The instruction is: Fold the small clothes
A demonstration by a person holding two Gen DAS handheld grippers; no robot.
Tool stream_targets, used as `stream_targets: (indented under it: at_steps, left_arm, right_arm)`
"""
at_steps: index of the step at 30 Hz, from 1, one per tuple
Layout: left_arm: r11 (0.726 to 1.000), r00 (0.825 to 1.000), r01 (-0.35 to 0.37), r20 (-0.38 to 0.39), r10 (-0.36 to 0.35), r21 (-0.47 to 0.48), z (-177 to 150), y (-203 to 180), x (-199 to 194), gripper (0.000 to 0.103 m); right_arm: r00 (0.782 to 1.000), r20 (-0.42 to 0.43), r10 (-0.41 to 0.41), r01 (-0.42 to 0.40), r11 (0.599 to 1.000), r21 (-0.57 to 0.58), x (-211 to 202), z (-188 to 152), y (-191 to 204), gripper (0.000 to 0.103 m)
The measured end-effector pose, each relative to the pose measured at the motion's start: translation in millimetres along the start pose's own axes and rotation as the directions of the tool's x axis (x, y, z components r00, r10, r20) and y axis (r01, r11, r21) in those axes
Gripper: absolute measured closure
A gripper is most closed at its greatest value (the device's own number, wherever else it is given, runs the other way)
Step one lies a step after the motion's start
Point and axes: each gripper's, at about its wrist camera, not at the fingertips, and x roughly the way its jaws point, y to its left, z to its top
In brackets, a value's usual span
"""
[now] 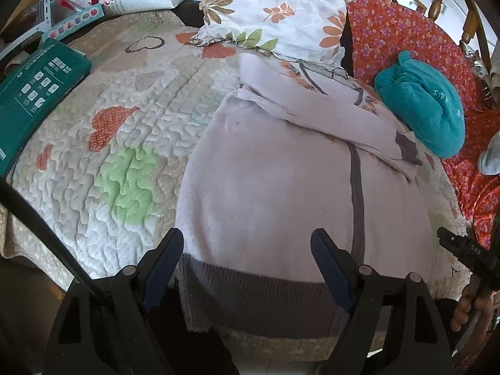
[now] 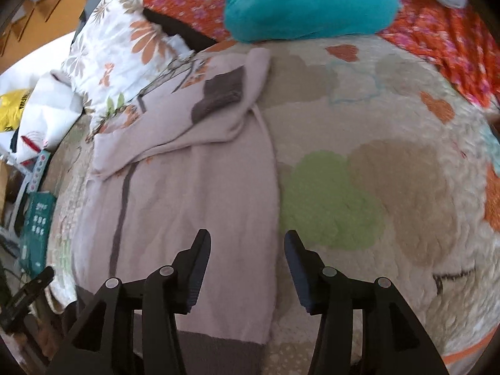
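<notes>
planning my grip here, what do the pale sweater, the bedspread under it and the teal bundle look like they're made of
Sweater: soft knit, probably wool or acrylic; matte, slightly fuzzy, with a ribbed grey hem band.
Bedspread: quilted cotton-like fabric; puckered stitch lines and flat printed hearts.
Teal bundle: plush, likely fleece or terry; its thick, napped surface suggests that, though the exact fibre cannot be told.

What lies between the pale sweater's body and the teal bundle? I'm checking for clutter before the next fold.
The sweater's own folded-over sleeve with its dark cuff lies there, then a strip of quilt before the teal bundle; the left wrist view shows it.
</notes>
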Motion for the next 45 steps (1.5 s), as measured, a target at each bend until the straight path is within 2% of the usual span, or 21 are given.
stream_targets:
  at_steps: [3, 7, 12, 15, 17, 18, 19, 20, 21, 23, 25, 31, 36, 39, 45]
  left_arm:
    - [1.000, 1.000, -0.003, 0.007, 0.003, -0.015, 1, 12, -4, 0.021]
    - [0.999, 1.000, 0.000, 0.003, 0.000, -0.046, 10, 35, 10, 0.021]
    - [0.997, 0.999, 0.013, -0.049, -0.016, -0.072, 18, 58, 46, 0.021]
    - [0.995, 0.992, 0.053, -0.107, -0.061, -0.080, 15, 63, 73, 0.028]
    - [0.998, 0.996, 0.041, -0.077, -0.045, -0.050, 10, 58, 71, 0.029]
    - [0.998, 0.995, 0.059, -0.075, -0.062, -0.033, 7, 55, 69, 0.030]
    - [0.995, 0.992, 0.101, -0.078, -0.103, -0.026, 3, 52, 68, 0.038]
    - [0.991, 0.987, 0.134, -0.088, -0.136, -0.028, 0, 52, 68, 0.041]
    - [0.988, 0.984, 0.154, -0.089, -0.156, -0.028, -5, 51, 66, 0.041]
    - [0.983, 0.979, 0.183, -0.088, -0.185, -0.033, -12, 51, 64, 0.044]
    - [0.974, 0.970, 0.220, -0.091, -0.225, -0.056, -19, 53, 62, 0.049]
    - [0.954, 0.953, 0.280, -0.094, -0.289, -0.104, -31, 58, 56, 0.060]
    - [0.942, 0.946, 0.298, -0.084, -0.313, -0.156, -39, 62, 57, 0.060]
    - [0.946, 0.951, 0.285, -0.079, -0.300, -0.156, -43, 60, 56, 0.060]
    - [0.972, 0.971, 0.217, -0.085, -0.225, -0.090, -55, 47, 54, 0.057]
  right_arm:
    - [0.999, 0.026, -0.032, 0.032, 0.999, 0.013, -2, -12, -6, 0.045]
    - [0.999, 0.009, -0.039, 0.038, 0.998, 0.058, 4, -27, -21, 0.045]
    - [1.000, 0.001, 0.013, -0.013, 0.996, 0.083, 1, -31, -25, 0.043]
    - [0.999, -0.014, 0.045, -0.043, 0.994, 0.103, 4, -32, -27, 0.040]
    - [0.995, -0.018, 0.099, -0.096, 0.988, 0.123, 3, -34, -29, 0.040]
    - [0.988, -0.023, 0.151, -0.147, 0.980, 0.136, 3, -36, -30, 0.040]
    - [0.972, -0.040, 0.231, -0.222, 0.962, 0.160, 7, -39, -31, 0.040]
    - [0.942, -0.074, 0.327, -0.308, 0.930, 0.199, 14, -44, -32, 0.040]
    - [0.925, -0.089, 0.370, -0.344, 0.913, 0.220, 18, -48, -32, 0.040]
    - [0.923, -0.084, 0.376, -0.353, 0.913, 0.206, 17, -52, -26, 0.040]
    - [0.908, -0.095, 0.407, -0.383, 0.902, 0.202, 19, -54, -22, 0.040]
    - [0.887, -0.108, 0.449, -0.424, 0.884, 0.199, 21, -60, -12, 0.040]
    - [0.872, -0.129, 0.472, -0.442, 0.873, 0.206, 26, -65, -7, 0.046]
    - [0.874, -0.140, 0.465, -0.435, 0.878, 0.199, 26, -71, -2, 0.049]
    - [0.912, -0.152, 0.381, -0.367, 0.924, 0.112, 21, -82, 11, 0.056]
